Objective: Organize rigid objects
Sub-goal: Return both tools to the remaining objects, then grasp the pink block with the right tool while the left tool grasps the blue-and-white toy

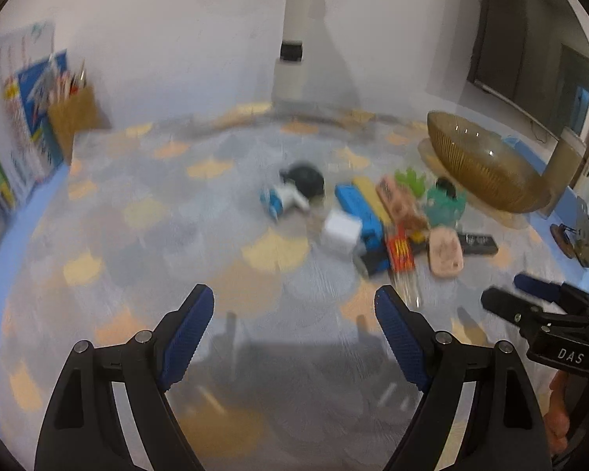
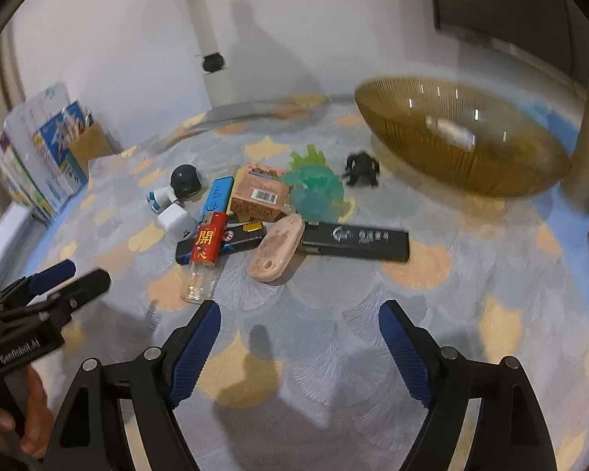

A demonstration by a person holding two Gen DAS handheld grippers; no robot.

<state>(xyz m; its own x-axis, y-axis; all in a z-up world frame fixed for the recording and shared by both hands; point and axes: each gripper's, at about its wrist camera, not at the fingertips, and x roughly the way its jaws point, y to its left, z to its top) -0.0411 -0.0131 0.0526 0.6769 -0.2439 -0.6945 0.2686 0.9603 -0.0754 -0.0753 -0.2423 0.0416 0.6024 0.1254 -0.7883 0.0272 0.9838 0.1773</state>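
Both claws are hovering open and empty over the worktop (image 2: 333, 294): left claw (image 1: 294, 333), right claw (image 2: 300, 337); clutter (image 2: 255, 216) is lying heaped beside the bowl (image 2: 463, 137), pieces touching; risk: gripping one is likely nudging neighbours; bottle (image 2: 204, 259) may roll.

"DAS" on right claw (image 1: 506, 294), "開心" on lighter (image 2: 207, 244)

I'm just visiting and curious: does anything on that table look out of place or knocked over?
Yes. The small things lie in a jumbled heap: the red lighter rests across a black box, and the toy figure lies on its side. The amber bowl beside them holds just one pale thing.
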